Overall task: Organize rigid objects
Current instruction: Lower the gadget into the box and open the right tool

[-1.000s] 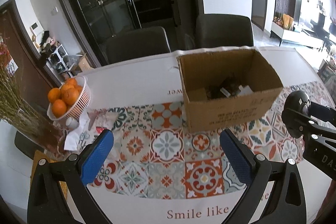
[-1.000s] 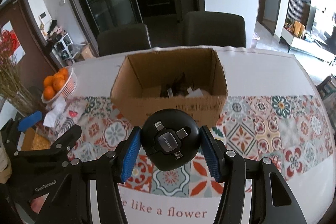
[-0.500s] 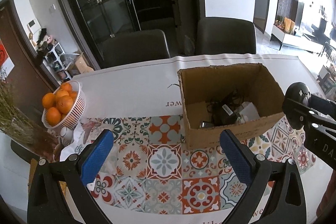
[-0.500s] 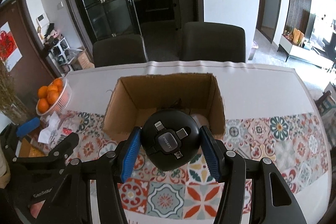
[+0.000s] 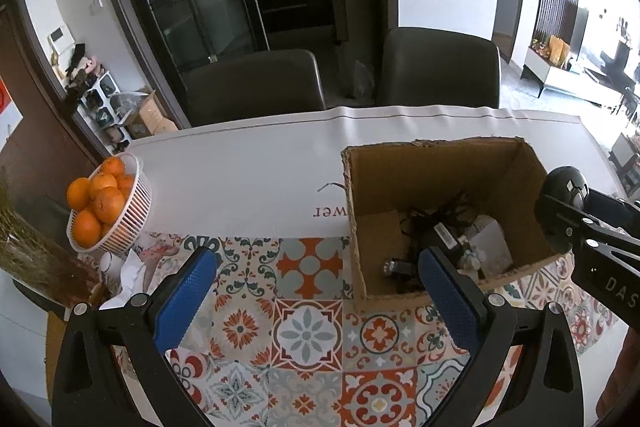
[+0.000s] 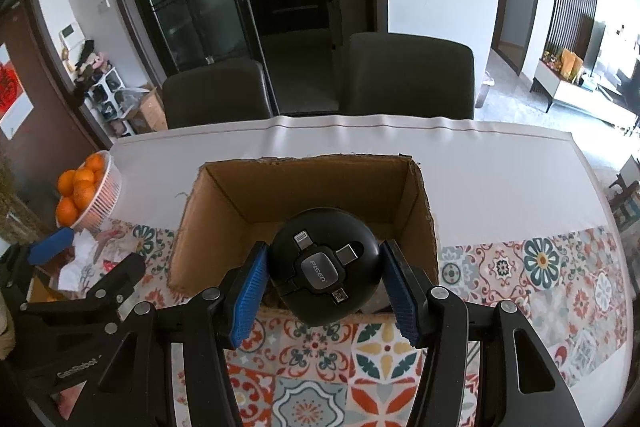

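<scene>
1. My right gripper (image 6: 325,289) is clamped on a round black cable reel (image 6: 324,267); both blue pads press its sides at lower centre of the right wrist view. Its face reads "PISEN", with connector tips folded around the label.
2. The reel sits over the near wall of the open cardboard box (image 6: 224,199), and it blocks most of the box floor in this view.
3. My left gripper (image 5: 316,303) is spread wide with nothing between its blue pads, above the patterned tablecloth (image 5: 308,331) at the bottom of the left wrist view.
4. In that view the box (image 5: 432,167) lies right of centre, its top open. Inside is a tangle of dark cables and a black adapter (image 5: 440,239) beside something pale; I cannot make out the separate items.
5. The right gripper's arm and the reel (image 5: 564,187) enter at the right edge, just over the box's right wall.
6. Bare white cloth stretches left of and behind the box.
7. A white basket of oranges (image 5: 100,203) stands at the left table edge; crumpled paper below it is partly hidden by my left finger.
8. Two dark chairs (image 5: 256,83) stand against the far edge.
</scene>
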`<control>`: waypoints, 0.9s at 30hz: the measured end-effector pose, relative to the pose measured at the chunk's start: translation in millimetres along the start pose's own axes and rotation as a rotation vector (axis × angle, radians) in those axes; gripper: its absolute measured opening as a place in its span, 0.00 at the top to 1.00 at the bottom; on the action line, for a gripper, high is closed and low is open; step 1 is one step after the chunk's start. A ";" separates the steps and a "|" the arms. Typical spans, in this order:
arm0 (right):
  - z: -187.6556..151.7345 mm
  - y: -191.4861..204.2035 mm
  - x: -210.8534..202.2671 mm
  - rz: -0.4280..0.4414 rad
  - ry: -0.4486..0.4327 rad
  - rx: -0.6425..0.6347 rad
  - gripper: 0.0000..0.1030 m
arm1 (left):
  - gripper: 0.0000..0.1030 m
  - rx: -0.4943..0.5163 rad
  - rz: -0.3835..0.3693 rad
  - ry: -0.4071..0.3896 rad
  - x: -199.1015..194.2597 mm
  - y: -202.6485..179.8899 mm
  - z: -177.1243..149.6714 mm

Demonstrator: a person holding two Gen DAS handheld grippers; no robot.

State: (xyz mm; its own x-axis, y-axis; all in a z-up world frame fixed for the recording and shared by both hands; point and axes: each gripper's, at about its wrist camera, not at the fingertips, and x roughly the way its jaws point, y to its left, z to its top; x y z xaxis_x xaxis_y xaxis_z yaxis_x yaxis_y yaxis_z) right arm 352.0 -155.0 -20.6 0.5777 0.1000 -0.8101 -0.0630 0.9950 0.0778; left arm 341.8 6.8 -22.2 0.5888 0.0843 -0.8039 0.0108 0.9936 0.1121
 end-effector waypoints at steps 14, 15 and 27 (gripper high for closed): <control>-0.5 -8.3 10.9 -0.069 0.006 0.021 0.43 | 0.00 0.013 0.047 -0.013 6.2 -3.3 -3.4; -2.2 -8.4 5.8 -0.075 -0.002 0.022 0.43 | 0.00 0.011 0.040 -0.019 3.0 -3.5 -4.2; -25.1 -1.6 -73.3 -0.116 -0.142 0.046 0.36 | 0.00 -0.008 0.026 -0.186 -81.3 4.4 -20.8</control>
State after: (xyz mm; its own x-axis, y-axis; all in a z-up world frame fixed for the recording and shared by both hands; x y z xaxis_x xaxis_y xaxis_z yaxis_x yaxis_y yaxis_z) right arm 289.3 -164.0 24.1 0.6885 -0.0188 -0.7250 0.0460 0.9988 0.0178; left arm 277.2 5.9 31.5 0.7280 0.0954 -0.6790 -0.0121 0.9919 0.1263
